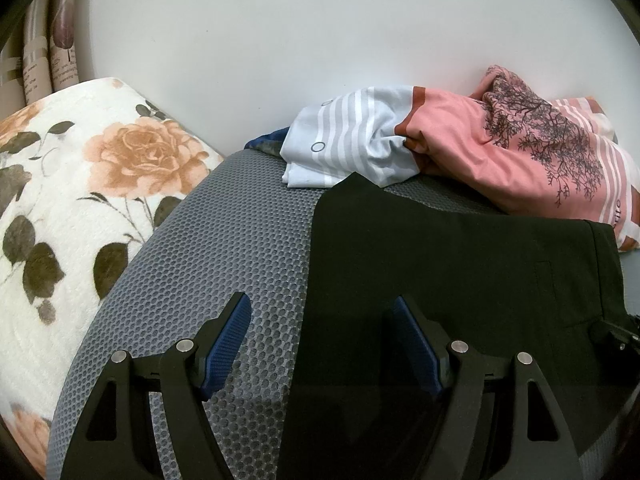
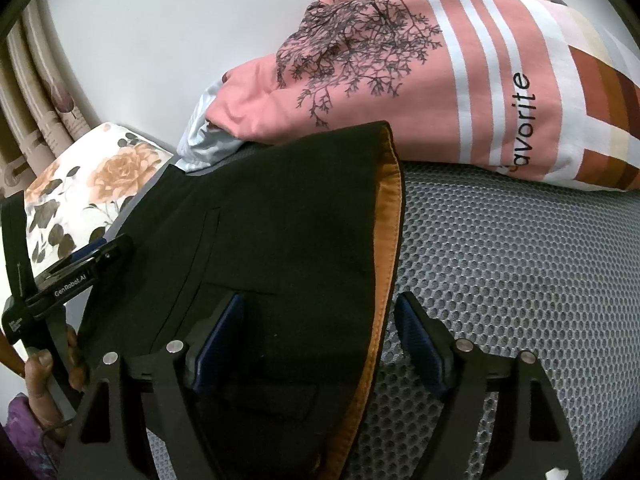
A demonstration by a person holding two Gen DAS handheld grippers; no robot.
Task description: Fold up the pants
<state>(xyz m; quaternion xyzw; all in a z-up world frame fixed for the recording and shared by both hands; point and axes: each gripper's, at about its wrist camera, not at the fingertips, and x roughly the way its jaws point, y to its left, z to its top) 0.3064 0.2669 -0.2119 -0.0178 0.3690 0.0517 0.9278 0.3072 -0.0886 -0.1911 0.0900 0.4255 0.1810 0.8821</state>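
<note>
Black pants [image 1: 440,264] lie flat on a grey mesh mattress [image 1: 224,248]. In the right wrist view the pants [image 2: 280,240] show an orange inner waistband [image 2: 390,216] along their right edge. My left gripper [image 1: 322,320] is open, its jaws straddling the pants' left edge, empty. My right gripper [image 2: 320,320] is open, its jaws straddling the waistband edge, empty. The left gripper's body [image 2: 72,276] shows at the left of the right wrist view, on the far side of the pants.
A pink printed pillow [image 1: 532,152] and a pale striped cloth [image 1: 356,140] lie at the mattress's far edge by the white wall. A floral blanket [image 1: 80,200] lies to the left. Curtains [image 1: 44,48] hang at far left.
</note>
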